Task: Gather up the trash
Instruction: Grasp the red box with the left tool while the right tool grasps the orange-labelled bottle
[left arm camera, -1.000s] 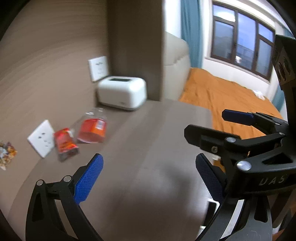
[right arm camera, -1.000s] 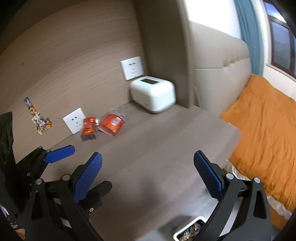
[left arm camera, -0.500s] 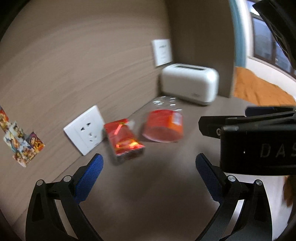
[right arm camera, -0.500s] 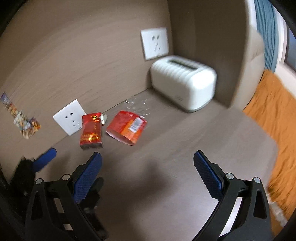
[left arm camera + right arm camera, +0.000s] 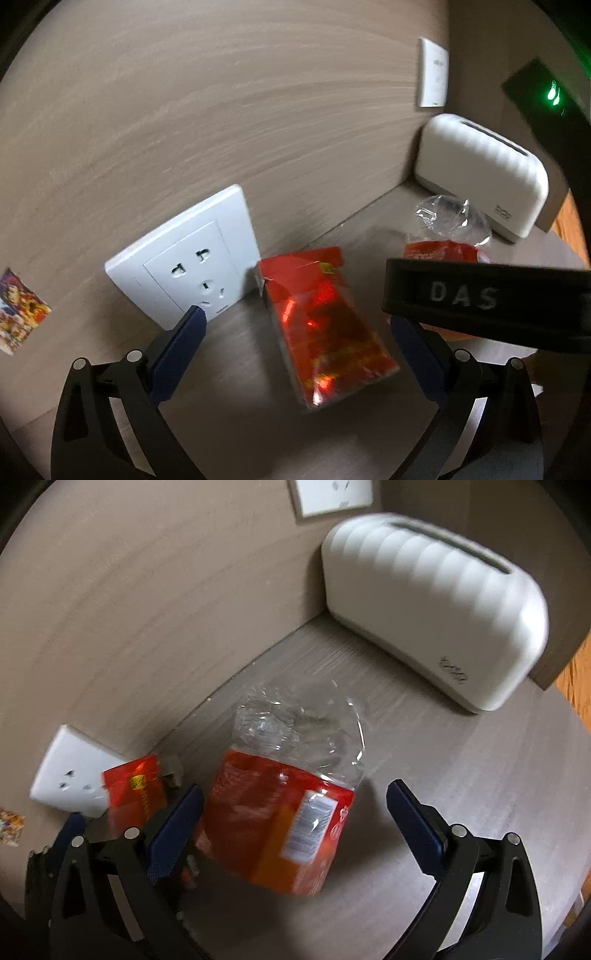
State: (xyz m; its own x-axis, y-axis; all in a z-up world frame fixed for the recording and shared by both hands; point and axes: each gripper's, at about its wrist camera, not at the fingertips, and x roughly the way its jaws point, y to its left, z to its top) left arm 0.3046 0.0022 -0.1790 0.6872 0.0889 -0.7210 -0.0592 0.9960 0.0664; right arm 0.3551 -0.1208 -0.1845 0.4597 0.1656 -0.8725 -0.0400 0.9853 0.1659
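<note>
Two pieces of trash lie on the brown tabletop (image 5: 461,782), and the white toaster (image 5: 436,602) in the back corner serves as the landmark. Nearest to the toaster, just in front of it, lies the orange bag (image 5: 273,823) with its clear crumpled top (image 5: 299,727) pointing toward the toaster. Farther from the toaster, on the bag's far side and close beside the wall socket (image 5: 188,254), lies the smaller red wrapper (image 5: 325,325), flat on the tabletop. A colourful sticker (image 5: 18,314) sits on the wall beyond the socket, farthest from the toaster.

The right gripper (image 5: 295,827) hangs over the orange bag with its jaws wide apart, gripping nothing. The left gripper (image 5: 299,350) is likewise spread wide, its blue pads (image 5: 177,350) flanking the red wrapper without touching it.
</note>
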